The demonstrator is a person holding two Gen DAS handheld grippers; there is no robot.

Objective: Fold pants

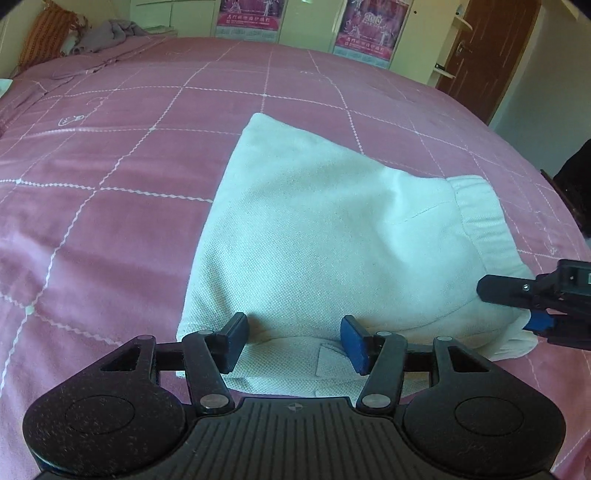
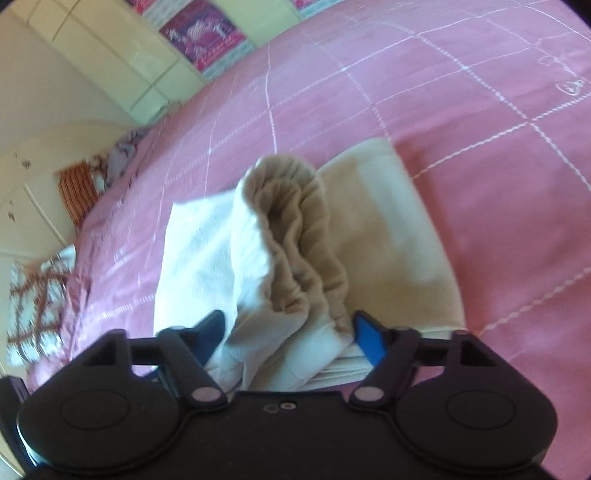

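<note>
The white pants (image 1: 325, 236) lie folded on the pink bedspread (image 1: 110, 166). Their elastic waistband (image 1: 484, 221) is at the right. My left gripper (image 1: 293, 343) is open, its blue pads on either side of the near edge of the cloth. My right gripper (image 1: 524, 306) comes in from the right at the waistband corner. In the right wrist view the right gripper (image 2: 291, 332) has wide-apart jaws with the bunched waistband (image 2: 295, 229) of the pants (image 2: 199, 258) between them. The view is blurred, so I cannot see if the pads press the cloth.
The pink checked bedspread (image 2: 480, 129) fills both views. Pillows and a grey garment (image 1: 107, 35) lie at the head of the bed. Wardrobe doors with posters (image 1: 373, 26) and a brown door (image 1: 491, 55) stand beyond the bed.
</note>
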